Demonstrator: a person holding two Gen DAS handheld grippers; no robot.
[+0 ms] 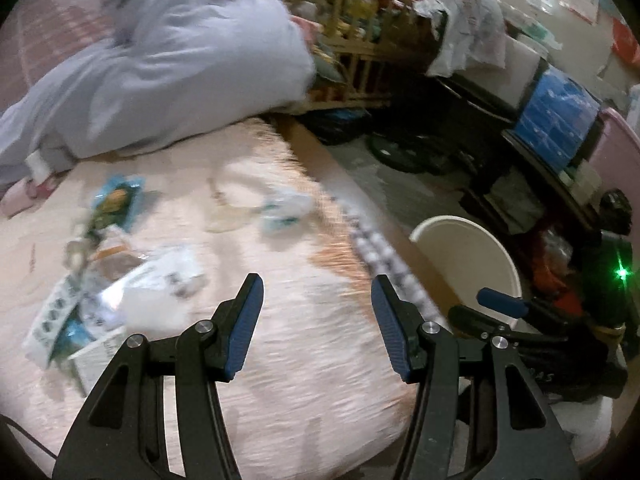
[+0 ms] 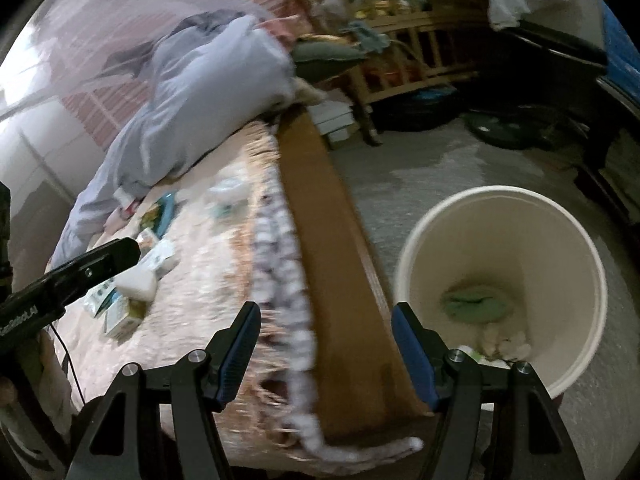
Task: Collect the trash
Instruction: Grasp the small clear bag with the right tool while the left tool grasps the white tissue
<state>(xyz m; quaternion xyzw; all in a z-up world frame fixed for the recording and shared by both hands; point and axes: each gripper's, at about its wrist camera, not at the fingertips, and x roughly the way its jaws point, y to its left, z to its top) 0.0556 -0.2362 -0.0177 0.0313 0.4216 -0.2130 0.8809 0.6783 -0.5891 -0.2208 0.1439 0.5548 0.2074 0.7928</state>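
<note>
From my left wrist view, the far left of the bed (image 1: 280,360) carries the trash: a heap of wrappers and small cartons (image 1: 92,312) near the bed's left edge, a teal packet (image 1: 116,200) further back, and a clear plastic wrapper (image 1: 284,212) toward the bed's right edge. A rumpled grey duvet (image 1: 160,64) lies across the head of the bed behind them. My left gripper (image 1: 316,328) hangs over bare pink bedspread, its fingers (image 1: 244,328) standing about half apart with nothing between them. Past the beaded fringe (image 1: 380,256) along the bed's right edge I see the white bin (image 1: 472,240) on the floor, and my right gripper (image 1: 500,304) over it. Switching to the right wrist view, the same cartons (image 2: 132,292) sit at the left, with the left gripper's dark tip (image 2: 116,256) above them. The wooden bed rail (image 2: 332,240) runs down the middle, just beside the bin (image 2: 580,248), which stands on the grey floor (image 2: 420,168) against the rail. Inside it lie a green scrap (image 2: 476,304) and some pale crumpled bits (image 2: 504,344). The right gripper (image 2: 324,352) straddles the rail, fingers (image 2: 240,352) about half apart and empty. A wooden crib (image 2: 400,40) stands at the back.
</note>
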